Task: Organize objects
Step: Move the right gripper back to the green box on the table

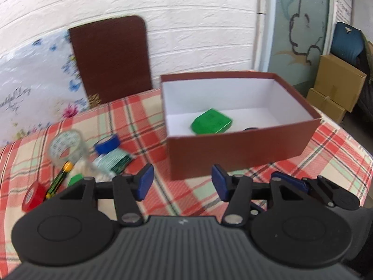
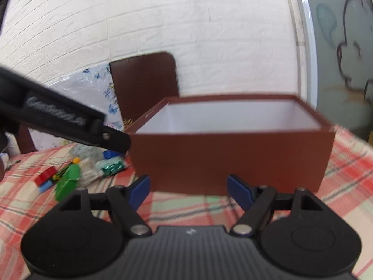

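Note:
An open brown box [image 1: 235, 154] with a white inside stands on the plaid tablecloth; a green packet [image 1: 211, 122] lies in it. It also shows in the right wrist view [image 2: 230, 161]. My left gripper [image 1: 183, 183] is open and empty, just in front of the box. My right gripper [image 2: 190, 190] is open and empty, facing the box's near wall. Left of the box lies a pile: clear tape roll [image 1: 66, 145], blue tape roll [image 1: 107, 144], red tape roll [image 1: 32, 196], a screwdriver [image 1: 58, 179], a green-white packet [image 1: 115, 162]. A green piece [image 2: 68, 182] lies there too.
The box lid [image 1: 112, 58] leans on the white brick wall behind the table. A floral bag [image 1: 35, 81] stands left of it. Cardboard boxes [image 1: 335, 86] sit on the floor at right. The left gripper's body [image 2: 60, 119] crosses the right wrist view's left side.

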Tool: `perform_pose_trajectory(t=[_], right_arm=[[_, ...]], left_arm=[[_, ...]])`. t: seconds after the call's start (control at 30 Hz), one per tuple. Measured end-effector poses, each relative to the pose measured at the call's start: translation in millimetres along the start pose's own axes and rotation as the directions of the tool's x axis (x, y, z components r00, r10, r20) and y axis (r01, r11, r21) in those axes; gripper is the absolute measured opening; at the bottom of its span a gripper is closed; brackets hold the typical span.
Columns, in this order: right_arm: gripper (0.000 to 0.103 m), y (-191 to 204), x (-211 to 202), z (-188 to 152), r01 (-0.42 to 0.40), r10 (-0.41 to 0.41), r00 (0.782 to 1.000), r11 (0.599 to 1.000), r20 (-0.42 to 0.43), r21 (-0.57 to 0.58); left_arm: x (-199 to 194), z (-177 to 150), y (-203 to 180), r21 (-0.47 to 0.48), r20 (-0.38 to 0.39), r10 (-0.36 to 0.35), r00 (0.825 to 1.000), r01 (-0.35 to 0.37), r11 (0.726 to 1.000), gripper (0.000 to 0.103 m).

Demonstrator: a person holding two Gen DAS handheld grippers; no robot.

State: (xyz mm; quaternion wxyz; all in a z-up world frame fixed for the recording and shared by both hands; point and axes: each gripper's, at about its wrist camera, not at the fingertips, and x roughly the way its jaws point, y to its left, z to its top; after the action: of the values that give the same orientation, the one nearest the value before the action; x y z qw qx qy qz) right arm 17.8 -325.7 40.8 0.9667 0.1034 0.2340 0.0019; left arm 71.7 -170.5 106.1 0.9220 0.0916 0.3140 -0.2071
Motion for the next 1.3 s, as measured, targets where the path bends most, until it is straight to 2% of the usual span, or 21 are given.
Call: perform_pose_trajectory(t=[0.17,0.57,0.87,1.03,1.1,1.17,1.3], right_arm=[[0.075,17,10,-14,-0.04,0.041,0.995,0.999,-0.091,0.021],[0.075,75,18,-36,-0.097,0.074,0.98,0.989,-0.182,-0.116],[0.076,120,32,-53,-0.144,0.082,0.963,0.961,-0.255,-0.235],[0.078,145,39,-59,-0.164,0.083,0.963,0.936,-0.258,-0.311],[0.079,154,43,-59,-0.173,0.088,0.962,0.928,-0.257,-0.331],[0.08,163,50,-58,-0.176,0.089,0.965,0.916,-0.245,-0.361],[0.087,188,67,-51,-0.136,0.058,0.982,0.88,-0.181,-0.455]], left_arm=[[-3,-23,28,-0.052,-0.038,0.047,0.998,-0.049,0.997,0.059],[-2,-76,97,-0.153,-0.123,0.155,0.98,-0.173,0.973,0.062],[-3,-104,151,-0.226,-0.148,0.21,0.966,-0.24,0.944,0.063],[0,-125,186,-0.28,-0.174,0.241,0.955,-0.282,0.918,0.063],[-3,-132,200,-0.304,-0.15,0.256,0.955,-0.291,0.907,0.067],[-3,-138,208,-0.303,-0.135,0.292,0.947,-0.32,0.898,0.071],[-4,-152,217,-0.312,-0.052,0.308,0.95,-0.309,0.899,0.082]])
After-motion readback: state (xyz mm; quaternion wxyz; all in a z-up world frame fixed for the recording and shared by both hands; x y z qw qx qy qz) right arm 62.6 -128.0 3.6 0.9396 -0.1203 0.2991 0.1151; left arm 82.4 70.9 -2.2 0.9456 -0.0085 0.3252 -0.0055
